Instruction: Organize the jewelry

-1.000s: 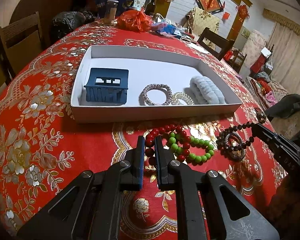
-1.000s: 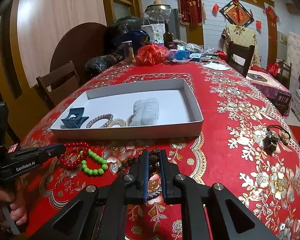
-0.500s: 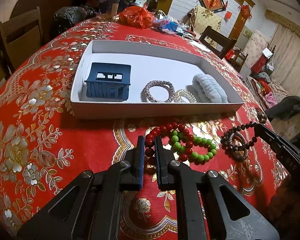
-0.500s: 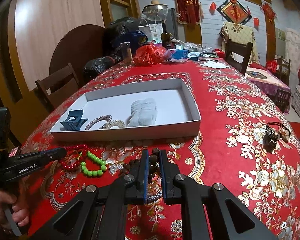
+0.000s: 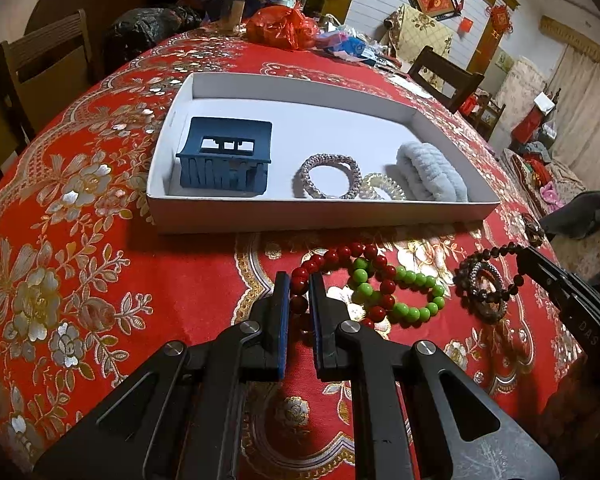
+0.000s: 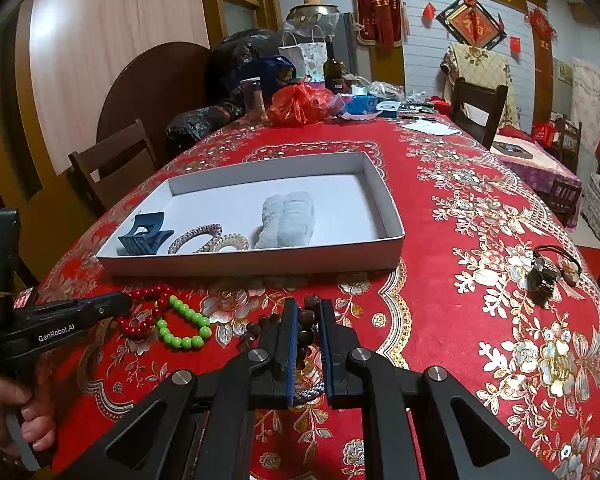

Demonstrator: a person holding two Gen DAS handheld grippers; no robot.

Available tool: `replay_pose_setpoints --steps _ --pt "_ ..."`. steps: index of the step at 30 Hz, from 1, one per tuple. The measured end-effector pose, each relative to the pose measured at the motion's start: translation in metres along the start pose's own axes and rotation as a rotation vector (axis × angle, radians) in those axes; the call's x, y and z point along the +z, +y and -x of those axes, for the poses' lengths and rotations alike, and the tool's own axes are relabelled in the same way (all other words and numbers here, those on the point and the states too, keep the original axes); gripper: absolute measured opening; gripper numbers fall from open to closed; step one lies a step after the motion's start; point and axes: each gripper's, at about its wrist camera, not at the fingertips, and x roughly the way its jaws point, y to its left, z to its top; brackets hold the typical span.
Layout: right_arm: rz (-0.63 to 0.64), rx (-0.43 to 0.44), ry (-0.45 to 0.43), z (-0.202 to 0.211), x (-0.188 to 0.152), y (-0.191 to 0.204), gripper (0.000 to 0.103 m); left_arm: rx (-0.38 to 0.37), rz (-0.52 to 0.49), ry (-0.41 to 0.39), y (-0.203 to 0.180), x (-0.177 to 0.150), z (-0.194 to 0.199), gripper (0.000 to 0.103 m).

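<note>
done: hair clip [image 5: 225, 160], three bands lie in white tray [image 5: 324, 216] | left: left gripper [image 5: 299, 286] clamped on red bracelet [image 5: 340, 256], right gripper [image 6: 308, 312] seemingly on dark beads [image 6: 306, 334], green bracelet [image 5: 404, 294] loose, all before tray

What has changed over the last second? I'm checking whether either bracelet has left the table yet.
Nothing visibly changed. The left claw is still shut on the red bracelet, the right claw still shut on the dark bracelet. Both bracelets still lie on the tablecloth in front of the tray, and the green bracelet has not moved.
</note>
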Motion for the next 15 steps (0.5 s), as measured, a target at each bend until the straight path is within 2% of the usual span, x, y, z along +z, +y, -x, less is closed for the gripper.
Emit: replay_pose_setpoints --steps 15 --pt "0.059 -0.025 -0.004 0.000 -0.001 0.012 0.009 -0.005 0.022 0.015 0.003 -0.001 -0.002 0.008"
